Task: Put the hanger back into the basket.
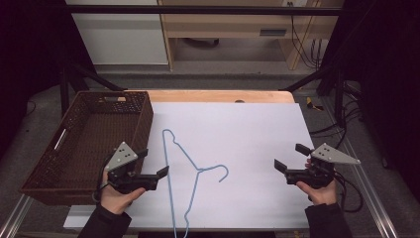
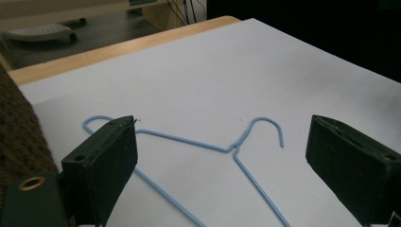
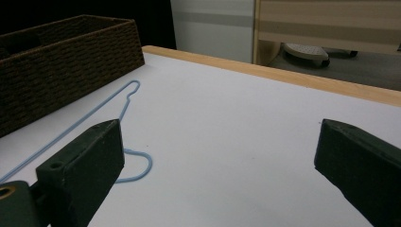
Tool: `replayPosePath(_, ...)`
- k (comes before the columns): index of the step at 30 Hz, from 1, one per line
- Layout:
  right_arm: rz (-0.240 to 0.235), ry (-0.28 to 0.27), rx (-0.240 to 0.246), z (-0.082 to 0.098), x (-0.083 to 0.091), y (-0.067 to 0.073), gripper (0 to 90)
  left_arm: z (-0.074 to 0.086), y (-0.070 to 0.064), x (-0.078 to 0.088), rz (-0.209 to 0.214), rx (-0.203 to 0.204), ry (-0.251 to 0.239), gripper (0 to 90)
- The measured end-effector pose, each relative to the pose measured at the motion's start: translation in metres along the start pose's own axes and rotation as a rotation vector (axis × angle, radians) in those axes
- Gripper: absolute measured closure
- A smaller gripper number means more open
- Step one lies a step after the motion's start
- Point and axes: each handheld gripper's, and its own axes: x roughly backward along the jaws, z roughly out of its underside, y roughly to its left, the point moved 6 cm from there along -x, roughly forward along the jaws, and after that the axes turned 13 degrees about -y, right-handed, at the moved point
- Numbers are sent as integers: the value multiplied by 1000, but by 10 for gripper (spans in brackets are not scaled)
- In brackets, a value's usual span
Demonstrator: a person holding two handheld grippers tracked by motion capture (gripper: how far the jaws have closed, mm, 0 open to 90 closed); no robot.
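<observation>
Surface: white sheet [image 1: 247, 134] covered the table.
Basket [image 1: 89, 134]: far left, brown wicker.
Left gripper [image 1: 161, 173]: jaws apart, just beside the blue hanger [image 1: 190, 163]; its own view caught the hook.
Right gripper [image 1: 289, 158]: jaws apart, well away.

left hand-held gripper [image 1: 157, 168]: black, grey triangular plate | right hand-held gripper [image 1: 291, 156]: same, black cable | sleeves [image 1: 104, 223]: dark

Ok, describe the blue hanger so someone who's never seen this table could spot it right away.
Start at the white sheet covering the table, then look right of the brown wicker basket at its left edge. The hanger lies flat there, a thin pale-blue wire outline with its hook pointing right.
</observation>
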Motion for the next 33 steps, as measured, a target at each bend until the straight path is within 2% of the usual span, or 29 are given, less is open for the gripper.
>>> replayPosePath(15, 1, 4, 2, 2, -3, 2, 30, 30, -31, -37, 55, -9, 148, 139)
replayPosePath(26, -3, 12, -2, 3, -5, 4, 30, 42, -42, -58, 60, -23, 227, 180)
replayPosePath(33, -5, 13, 1, 3, -5, 5, 31, 50, -45, -68, 45, -32, 277, 212)
